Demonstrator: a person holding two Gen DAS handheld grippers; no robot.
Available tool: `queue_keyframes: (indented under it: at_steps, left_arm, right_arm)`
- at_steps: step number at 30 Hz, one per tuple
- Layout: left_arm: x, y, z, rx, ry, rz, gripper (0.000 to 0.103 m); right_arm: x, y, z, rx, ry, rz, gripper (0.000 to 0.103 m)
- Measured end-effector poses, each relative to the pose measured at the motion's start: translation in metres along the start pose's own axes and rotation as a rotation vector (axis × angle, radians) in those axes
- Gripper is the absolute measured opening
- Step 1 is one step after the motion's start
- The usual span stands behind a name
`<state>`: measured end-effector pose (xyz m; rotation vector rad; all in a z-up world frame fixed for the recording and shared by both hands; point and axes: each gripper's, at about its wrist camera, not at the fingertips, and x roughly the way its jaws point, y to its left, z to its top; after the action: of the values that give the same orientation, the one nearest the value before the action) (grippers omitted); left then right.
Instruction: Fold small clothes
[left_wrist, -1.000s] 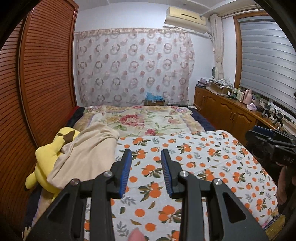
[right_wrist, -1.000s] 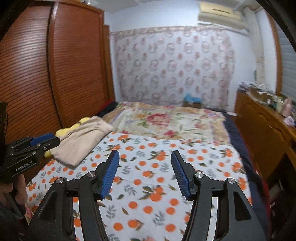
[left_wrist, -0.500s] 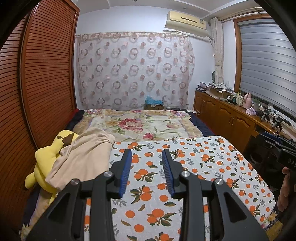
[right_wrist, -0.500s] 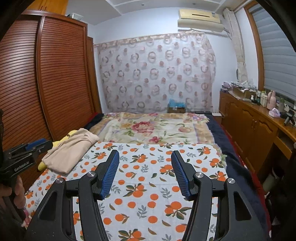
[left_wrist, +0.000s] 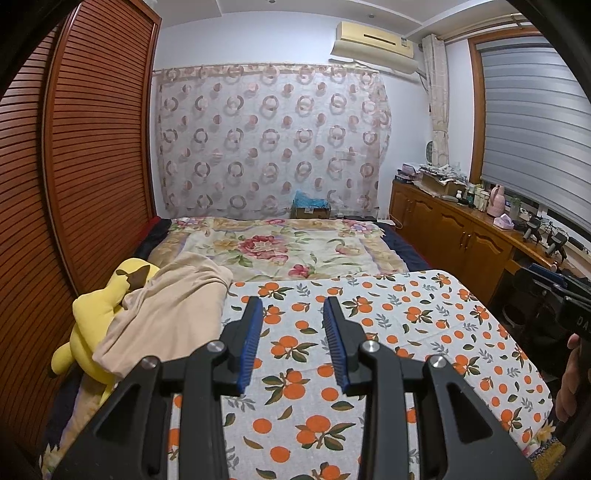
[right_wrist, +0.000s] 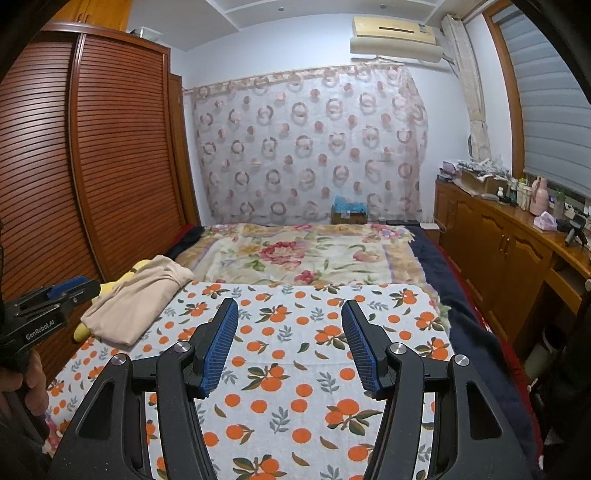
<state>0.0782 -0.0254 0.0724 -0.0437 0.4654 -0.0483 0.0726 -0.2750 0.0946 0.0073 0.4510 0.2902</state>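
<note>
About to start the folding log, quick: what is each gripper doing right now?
Left gripper: open, nothing between its fingers, over the orange-print cloth.
Right gripper: open wider, also empty, over the same cloth.

We see both views evenly lit by soft indoor light, with faint shadows and no glare. Focus is sharp throughout. The fisheye bends straight lines outward, and black vignetting fills the corners.

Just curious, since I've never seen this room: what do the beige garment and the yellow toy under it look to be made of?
Beige garment: soft matte knit fabric, probably cotton; it drapes in limp folds. Yellow toy: plush, stuffed and fuzzy-looking, with rounded limbs.
</note>
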Motion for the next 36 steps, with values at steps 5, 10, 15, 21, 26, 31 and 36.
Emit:
queue_keyframes:
  at_steps: [5, 10, 15, 21, 26, 31, 36]
  left_arm:
    - [-0.0013, -0.0002, 0.0002, 0.0, -0.003, 0.0, 0.033]
    - [-0.0028, 0.0034, -0.0013, -0.002, -0.011, 0.006, 0.033]
    - [-0.0029, 0.0035, -0.0011, -0.001, -0.012, 0.006, 0.033]
    - [-0.0028, 0.0029, -0.0014, -0.002, -0.011, 0.006, 0.034]
    - [-0.0035, 0.0032, -0.0016, 0.0, -0.013, 0.007, 0.034]
    - [-0.0028, 0.0023, -0.0019, 0.0, -0.013, 0.007, 0.034]
    - [-0.0027, 0.0023, -0.0023, 0.0, -0.013, 0.008, 0.034]
  right_arm:
    - [0.0013, -0.0034, -0.0022, -0.001, -0.001, -0.006, 0.06]
    - [0.001, -0.0027, -0.0016, 0.001, -0.002, -0.005, 0.06]
    - [0.001, -0.0029, -0.0015, 0.0, -0.003, -0.006, 0.06]
    - [0.001, -0.0036, -0.0019, 0.001, -0.002, -0.005, 0.06]
    - [0.0009, -0.0042, -0.0025, 0.0, -0.005, -0.005, 0.06]
    - [0.0015, -0.0058, -0.0019, 0.0, -0.005, -0.007, 0.06]
    - [0.0015, -0.006, -0.0022, -0.001, -0.006, -0.007, 0.06]
